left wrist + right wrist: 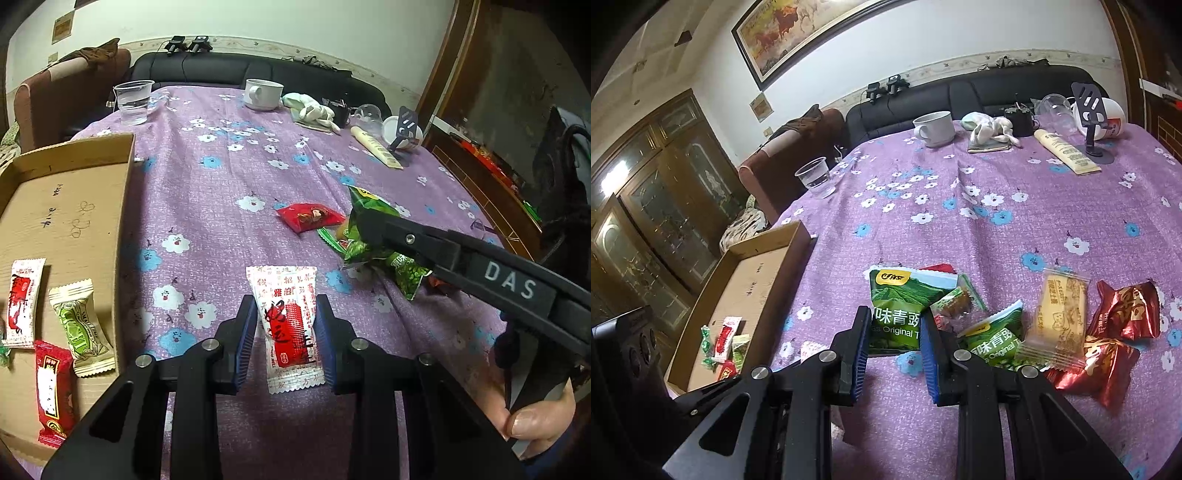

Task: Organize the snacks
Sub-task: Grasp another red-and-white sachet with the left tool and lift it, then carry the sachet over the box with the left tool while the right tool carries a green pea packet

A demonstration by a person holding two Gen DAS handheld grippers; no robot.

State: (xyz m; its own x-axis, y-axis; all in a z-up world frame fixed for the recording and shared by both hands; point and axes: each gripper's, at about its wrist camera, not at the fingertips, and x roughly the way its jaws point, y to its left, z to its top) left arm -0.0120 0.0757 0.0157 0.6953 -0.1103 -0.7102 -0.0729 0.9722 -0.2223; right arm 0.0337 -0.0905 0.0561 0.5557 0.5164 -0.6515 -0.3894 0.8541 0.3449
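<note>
Purple flowered tablecloth (229, 206) covers the whole table, black sofa behind it. So the left gripper (288, 332) has a white and red snack sachet (290, 328) sitting right between its blue pads, jaws narrowed onto its sides, looks like it's gripping it. Left of those jaws is a shallow brown cardboard box (74, 206) with a few packets already in it, including a pale green-printed candy (79, 326) and a red wrapped bar (53, 391).

Over on the other side, the right gripper (894, 332) is closed narrow on a green pea snack bag (901, 306), pads pressing its lower edge. Just right of those jaws sit a second green bag (995, 338), a clear-wrapped yellow biscuit (1060, 317) and two dark red foil packets (1123, 314). Far beyond the jaws there's a clear plastic cup (816, 177) and a white ceramic mug (934, 127).
</note>
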